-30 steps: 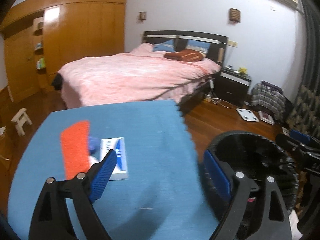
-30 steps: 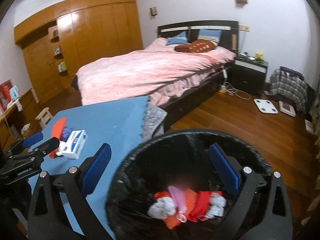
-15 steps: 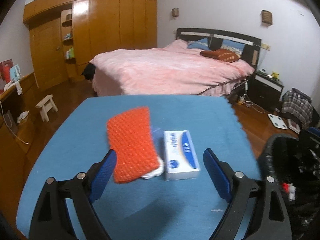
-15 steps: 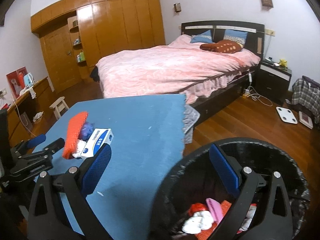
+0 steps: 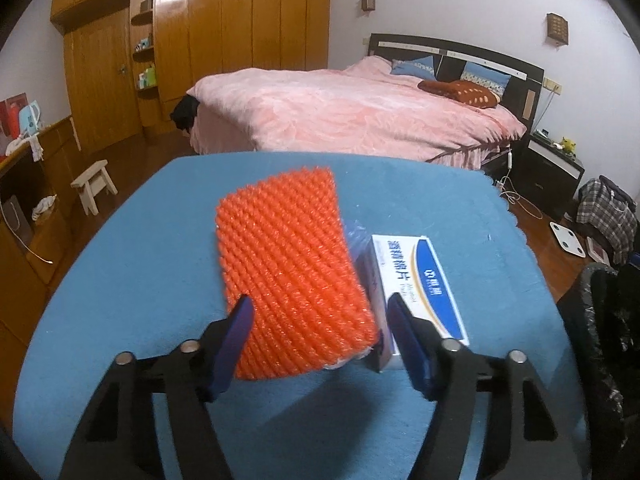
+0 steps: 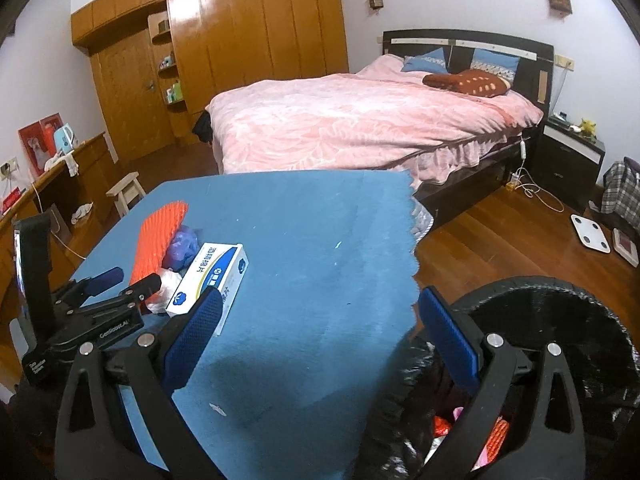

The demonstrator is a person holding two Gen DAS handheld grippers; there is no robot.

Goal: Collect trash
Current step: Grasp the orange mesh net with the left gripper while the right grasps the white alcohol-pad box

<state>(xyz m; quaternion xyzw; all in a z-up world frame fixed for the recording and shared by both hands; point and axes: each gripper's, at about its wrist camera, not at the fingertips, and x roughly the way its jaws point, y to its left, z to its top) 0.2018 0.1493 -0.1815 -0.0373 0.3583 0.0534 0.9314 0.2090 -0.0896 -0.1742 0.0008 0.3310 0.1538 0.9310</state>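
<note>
Blue-covered table (image 5: 160, 240) up front, pink bed (image 5: 352, 116) behind, wooden wardrobe wall (image 5: 224, 40) at the back, dark wood floor (image 6: 500, 232) to the right. Left gripper (image 5: 320, 320) spread around the near end of the orange foam net (image 5: 292, 276), pads at its sides, contact unclear. White-and-blue box (image 5: 420, 284) just beside it. Right gripper (image 6: 320, 332) wide apart, empty, over the table edge and black bin (image 6: 580, 344) of scraps.

left claw (image 5: 318, 322) held low and level, jaws part-open; right claw (image 6: 320, 328) level, jaws spread wide.
</note>
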